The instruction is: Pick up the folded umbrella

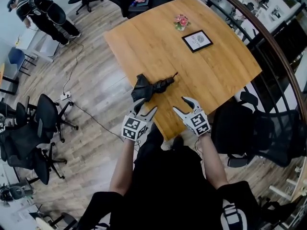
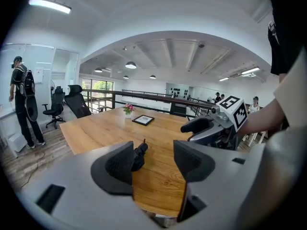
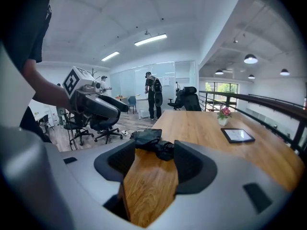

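Note:
A black folded umbrella [image 1: 151, 86] lies on the wooden table [image 1: 211, 71] close to its near edge, handle end toward the right. My left gripper [image 1: 145, 107] hovers just short of the umbrella's fabric end, jaws apart with nothing between them. In the left gripper view the umbrella [image 2: 139, 155] shows beyond the left jaw. My right gripper [image 1: 184, 104] is over the table edge, to the right of the umbrella, also open and holding nothing. The right gripper view has the umbrella [image 3: 152, 143] lying ahead past the jaws, with the left gripper [image 3: 98, 108] at the left.
A black framed picture [image 1: 197, 40] and a small pot of pink flowers [image 1: 181, 21] stand further along the table. Black office chairs [image 1: 41, 128] stand at the left and one [image 1: 259, 133] at the right. A person [image 1: 41, 11] stands far off at the upper left. A railing [image 1: 268, 47] runs behind the table.

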`<state>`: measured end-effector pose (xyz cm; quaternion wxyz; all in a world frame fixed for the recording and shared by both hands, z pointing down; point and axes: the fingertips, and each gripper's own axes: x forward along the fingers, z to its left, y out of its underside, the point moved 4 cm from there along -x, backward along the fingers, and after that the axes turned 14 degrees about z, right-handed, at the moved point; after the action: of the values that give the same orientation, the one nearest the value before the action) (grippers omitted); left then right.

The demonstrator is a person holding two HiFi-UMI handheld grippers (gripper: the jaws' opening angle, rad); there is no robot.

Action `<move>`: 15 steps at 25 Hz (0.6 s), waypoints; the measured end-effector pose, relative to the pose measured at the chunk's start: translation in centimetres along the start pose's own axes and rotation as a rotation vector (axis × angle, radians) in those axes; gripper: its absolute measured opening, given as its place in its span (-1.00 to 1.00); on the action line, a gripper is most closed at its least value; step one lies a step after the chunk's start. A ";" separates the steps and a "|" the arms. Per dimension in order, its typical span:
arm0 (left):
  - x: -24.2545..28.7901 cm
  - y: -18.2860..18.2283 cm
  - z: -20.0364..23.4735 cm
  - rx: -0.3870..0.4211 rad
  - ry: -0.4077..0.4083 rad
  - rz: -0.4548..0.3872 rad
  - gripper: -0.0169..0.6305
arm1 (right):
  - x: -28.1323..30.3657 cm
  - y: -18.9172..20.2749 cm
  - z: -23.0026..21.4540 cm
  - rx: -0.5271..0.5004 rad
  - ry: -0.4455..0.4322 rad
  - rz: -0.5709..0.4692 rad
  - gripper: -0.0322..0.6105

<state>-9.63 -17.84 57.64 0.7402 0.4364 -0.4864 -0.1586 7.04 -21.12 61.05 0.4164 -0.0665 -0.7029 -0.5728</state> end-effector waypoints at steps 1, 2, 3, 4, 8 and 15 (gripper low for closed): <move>0.4 -0.1 0.7 0.002 0.007 0.008 -0.14 | 0.5 -0.5 0.0 0.002 -0.002 0.001 -0.07; 0.9 -0.1 1.2 0.005 0.015 0.017 -0.13 | 1.0 -0.8 -0.1 0.004 -0.002 0.005 -0.07; 1.4 -0.1 1.7 0.012 0.023 0.028 -0.13 | 1.3 -1.1 -0.3 0.005 0.003 0.011 -0.07; 1.9 -0.1 2.1 0.022 0.031 0.042 -0.11 | 1.6 -1.4 -0.5 0.006 0.012 0.017 -0.07; 2.8 0.2 4.2 0.042 0.060 0.094 -0.06 | 3.6 -2.5 -0.7 0.015 0.025 0.027 -0.06; 6.0 1.7 6.6 0.117 0.071 0.164 -0.04 | 5.9 -2.6 -1.0 0.038 0.033 0.064 -0.06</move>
<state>-12.72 -24.08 63.44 0.7406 0.4430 -0.5025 -0.0531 2.29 -25.14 63.04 0.4473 -0.0714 -0.7042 -0.5468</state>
